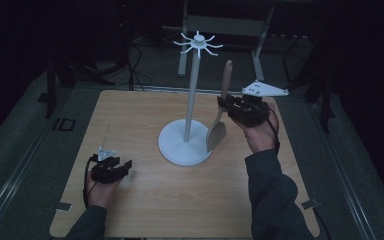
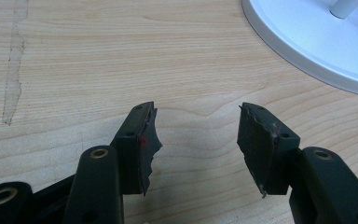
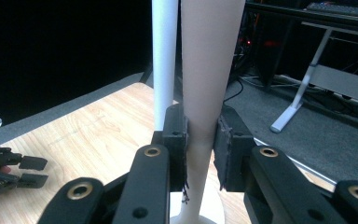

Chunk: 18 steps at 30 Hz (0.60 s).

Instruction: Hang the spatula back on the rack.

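A white utensil stand (image 1: pixel 192 100) with a round base and a ring of hooks on top stands in the middle of the wooden table (image 1: pixel 145 205). My right gripper (image 1: pixel 223 104) is shut on the handle of a wooden spatula (image 1: pixel 217 134), holding it upright just right of the pole, with the blade hanging over the base's edge. In the right gripper view, the right gripper (image 3: pixel 201 140) clamps the spatula handle (image 3: pixel 207 70) beside the white pole (image 3: pixel 164 60). My left gripper (image 1: pixel 126 168) rests open at the table's front left. Nothing lies inside the left gripper (image 2: pixel 198 140), which points at the stand's base (image 2: pixel 317 42).
A pale scuff mark (image 2: pixel 14 60) runs along the tabletop to the left. Behind the table stand a desk frame (image 1: pixel 220 25) and floor cables (image 1: pixel 135 70). The table's right edge (image 1: pixel 300 165) is close to my right forearm.
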Motion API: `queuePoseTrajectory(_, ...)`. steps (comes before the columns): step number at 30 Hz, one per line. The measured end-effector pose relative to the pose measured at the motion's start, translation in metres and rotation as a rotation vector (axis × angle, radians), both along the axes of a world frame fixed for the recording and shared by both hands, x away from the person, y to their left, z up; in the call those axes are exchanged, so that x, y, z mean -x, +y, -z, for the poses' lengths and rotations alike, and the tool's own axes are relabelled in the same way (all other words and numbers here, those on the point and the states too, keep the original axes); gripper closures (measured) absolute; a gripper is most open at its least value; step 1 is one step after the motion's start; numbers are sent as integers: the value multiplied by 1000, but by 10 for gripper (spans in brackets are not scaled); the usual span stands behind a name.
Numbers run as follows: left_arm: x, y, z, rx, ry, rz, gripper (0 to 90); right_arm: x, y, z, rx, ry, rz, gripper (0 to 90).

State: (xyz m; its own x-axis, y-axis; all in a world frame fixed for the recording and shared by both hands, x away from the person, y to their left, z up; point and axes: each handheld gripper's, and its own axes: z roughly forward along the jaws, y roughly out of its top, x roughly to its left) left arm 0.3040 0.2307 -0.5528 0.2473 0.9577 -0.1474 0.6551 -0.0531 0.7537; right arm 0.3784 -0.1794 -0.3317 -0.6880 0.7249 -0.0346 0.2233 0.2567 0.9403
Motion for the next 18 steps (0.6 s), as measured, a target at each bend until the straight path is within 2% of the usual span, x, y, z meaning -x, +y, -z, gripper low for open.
queuePoseTrajectory(18,0,0,0,0,-1,1,472,-2,12,-13,23,-1,-21,759)
